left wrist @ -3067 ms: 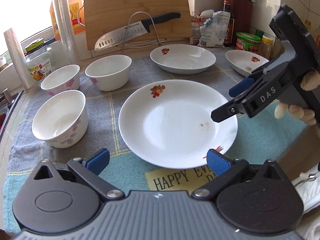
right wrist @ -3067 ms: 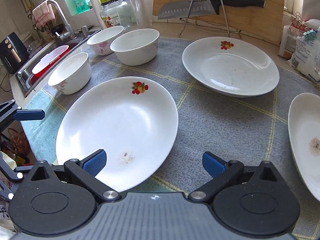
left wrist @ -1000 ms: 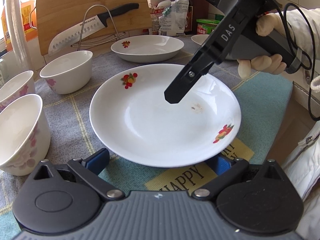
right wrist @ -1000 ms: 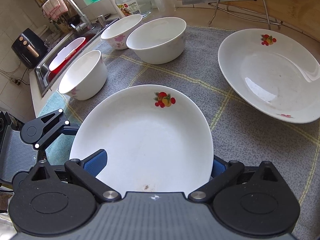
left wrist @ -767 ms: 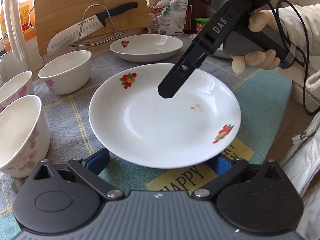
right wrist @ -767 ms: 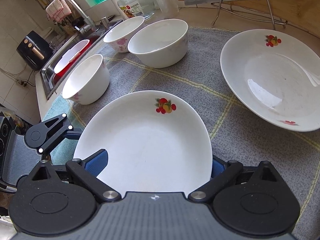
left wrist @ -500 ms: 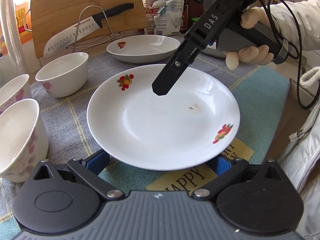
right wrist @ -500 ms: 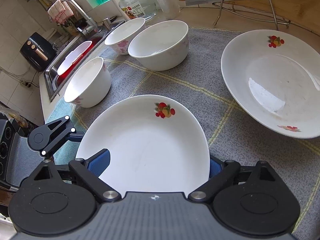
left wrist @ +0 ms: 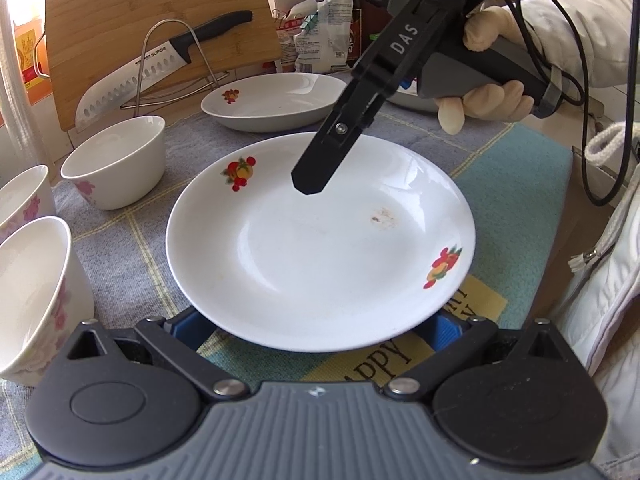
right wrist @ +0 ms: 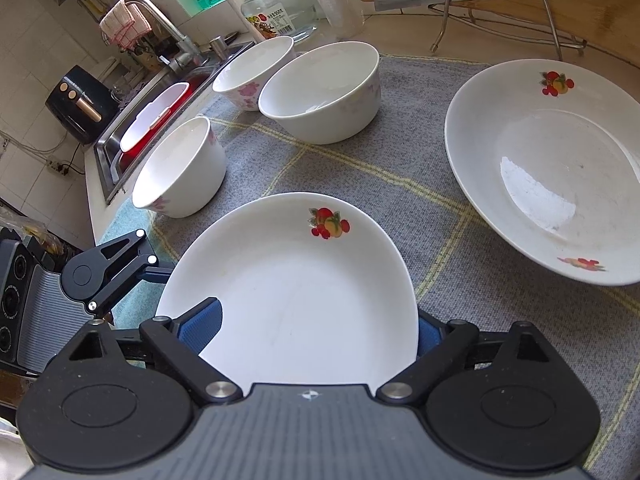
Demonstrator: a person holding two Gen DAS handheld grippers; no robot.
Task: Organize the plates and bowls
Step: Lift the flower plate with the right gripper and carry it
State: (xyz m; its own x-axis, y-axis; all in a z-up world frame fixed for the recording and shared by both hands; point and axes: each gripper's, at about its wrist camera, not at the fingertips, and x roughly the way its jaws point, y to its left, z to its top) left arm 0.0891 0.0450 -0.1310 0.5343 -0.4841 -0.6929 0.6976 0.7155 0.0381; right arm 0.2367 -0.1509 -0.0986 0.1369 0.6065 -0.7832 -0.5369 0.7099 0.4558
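A white plate with fruit prints (left wrist: 320,248) (right wrist: 296,296) lies on the grey and teal mat (left wrist: 516,200). My left gripper (left wrist: 316,326) stands open, its blue pads (left wrist: 188,326) tucked under the plate's near rim. My right gripper (right wrist: 312,332) straddles that plate's edge, jaws closing. One of its pads (right wrist: 202,326) is above the plate's inside and the other is half hidden behind the rim. Neither visibly presses. In the left wrist view its black finger (left wrist: 332,148) hangs over the plate. Three white bowls (right wrist: 320,92) (right wrist: 252,72) (right wrist: 180,166) stand to the left. A second plate (right wrist: 548,168) sits beyond.
A knife (left wrist: 160,68) rests on a wire rack before a wooden cutting board (left wrist: 160,12). Packets and bottles (left wrist: 320,36) line the back wall. A sink (right wrist: 152,116) lies past the bowls. A gloved hand (left wrist: 488,100) and a trailing cable (left wrist: 584,120) are at the right.
The right gripper has slid further over the plate and its jaws have narrowed around the rim. The left gripper's pads have gone under the plate's near rim.
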